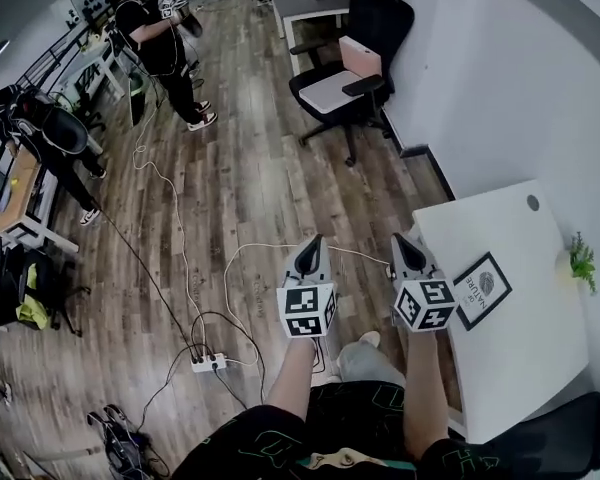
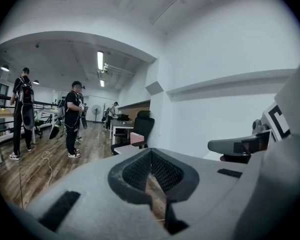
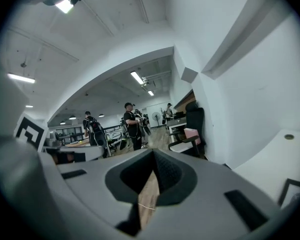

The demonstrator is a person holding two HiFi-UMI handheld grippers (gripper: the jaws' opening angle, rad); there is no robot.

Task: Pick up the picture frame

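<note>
- A black-rimmed rectangular picture frame [image 1: 482, 290] with a white printed sheet is laid flat on the white desk [image 1: 520, 348], close to the desk's edge nearest the person and about midway along it.
- A small green plant [image 1: 581, 260] is seen at the opposite edge.
- The left gripper [image 1: 311, 251] is held over the wooden floor [image 1: 230, 188], apart from the desk; its fingers [image 2: 135, 174] are pressed together with nothing between them.
- The right gripper [image 1: 406, 250] is held just beside the desk's near edge, near the frame but not touching it; its fingers [image 3: 167, 173] are likewise pressed together on nothing.
</note>
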